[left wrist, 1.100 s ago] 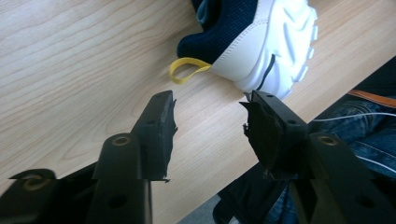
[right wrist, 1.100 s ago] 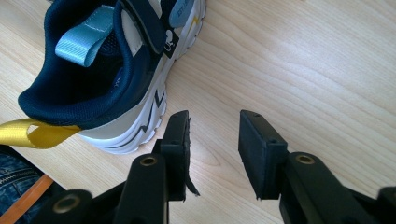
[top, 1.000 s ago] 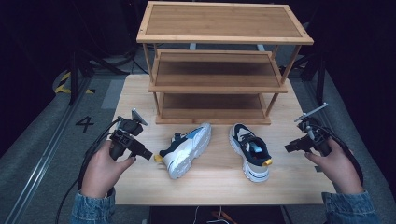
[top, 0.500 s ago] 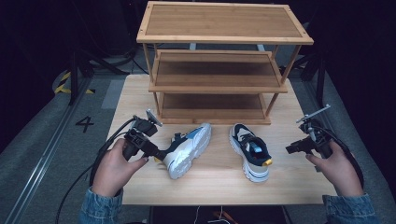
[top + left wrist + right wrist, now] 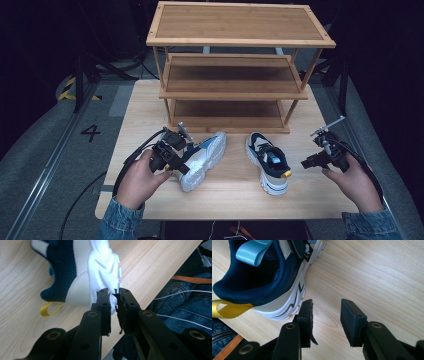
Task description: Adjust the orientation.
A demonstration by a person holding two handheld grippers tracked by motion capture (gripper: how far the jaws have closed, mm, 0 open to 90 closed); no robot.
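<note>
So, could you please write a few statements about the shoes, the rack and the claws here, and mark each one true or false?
1. Both shoes sit on the rack's shelves. False: the left shoe and the right shoe are on the table, in front of the rack.
2. The left shoe lies on its side. True.
3. The right claw grips the right shoe. False: it is open and apart from the shoe.
4. The left claw is at the left shoe's heel. True: its jaws are nearly closed at the white sole there.
5. The right shoe stands upright on its sole. True.
6. The rack's top shelf holds a box. False: it holds nothing.
</note>
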